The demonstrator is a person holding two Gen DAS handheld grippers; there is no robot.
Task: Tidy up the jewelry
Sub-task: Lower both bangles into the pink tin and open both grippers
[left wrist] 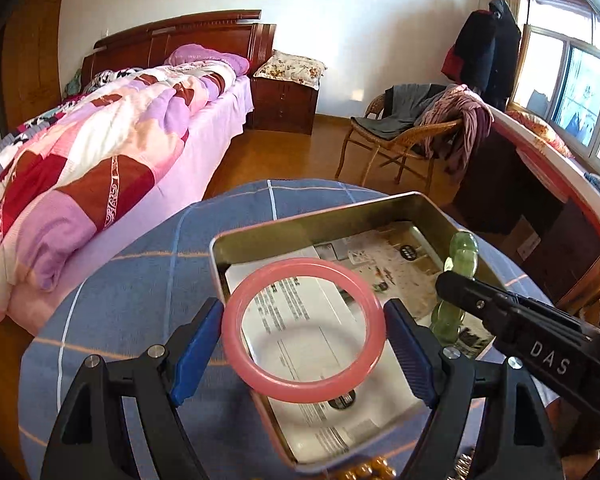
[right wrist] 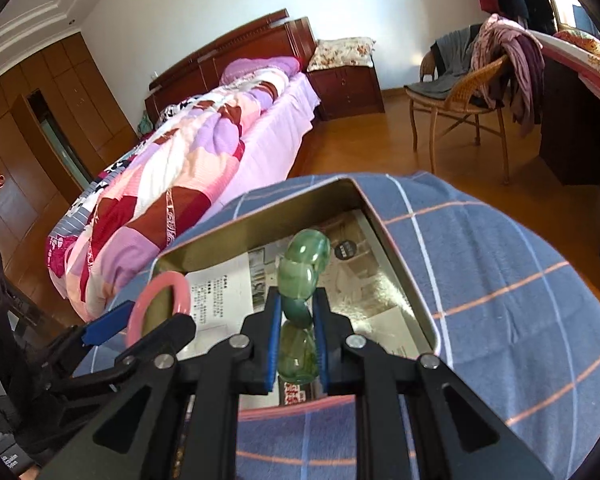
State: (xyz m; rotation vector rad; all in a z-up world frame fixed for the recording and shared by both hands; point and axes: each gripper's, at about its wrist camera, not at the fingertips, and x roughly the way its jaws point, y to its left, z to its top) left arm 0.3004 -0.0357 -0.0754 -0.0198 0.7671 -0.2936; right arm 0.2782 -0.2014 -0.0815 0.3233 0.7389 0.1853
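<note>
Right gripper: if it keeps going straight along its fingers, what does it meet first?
Probably the printed paper lining the floor of the open metal tin. The right gripper, shut on the green beaded bracelet, points down into the tin, and nothing shows between them. Depth is unclear; the hanging beads would likely touch first.

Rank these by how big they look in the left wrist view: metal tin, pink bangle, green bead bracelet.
1. Rectangular metal tin.
2. Round pink bangle, though nearness to the camera enlarges it.
3. Green glassy bead bracelet, partly hidden.
</note>
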